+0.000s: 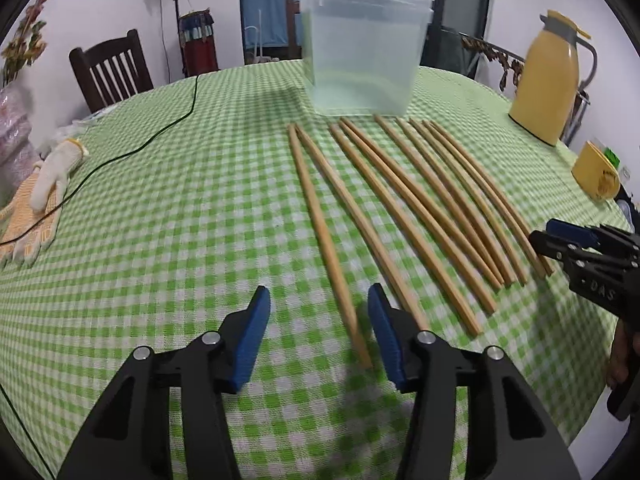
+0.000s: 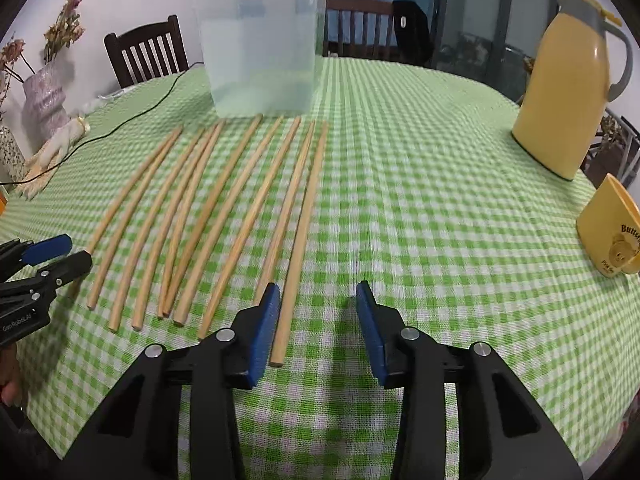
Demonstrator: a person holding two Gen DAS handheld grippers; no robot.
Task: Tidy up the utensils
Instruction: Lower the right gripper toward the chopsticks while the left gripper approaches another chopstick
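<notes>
Several wooden chopsticks (image 1: pixel 404 204) lie side by side on the green checked tablecloth, in front of a clear plastic container (image 1: pixel 362 46). They also show in the right wrist view (image 2: pixel 224 208), with the container (image 2: pixel 260 44) behind them. My left gripper (image 1: pixel 318 332) is open and empty, low over the near end of the leftmost chopstick (image 1: pixel 324 232), which lies between its jaws. My right gripper (image 2: pixel 316 328) is open and empty, with the near end of the rightmost chopstick (image 2: pixel 300 232) just inside its left pad (image 2: pixel 262 332). Each gripper shows at the other view's edge.
A yellow thermos jug (image 2: pixel 568 80) and a yellow cup (image 2: pixel 612 228) stand at the right. A white glove (image 1: pixel 54 172) and a black cable (image 1: pixel 132 148) lie at the left. Dark wooden chairs (image 1: pixel 110 68) stand behind the table; a vase (image 2: pixel 44 100) stands far left.
</notes>
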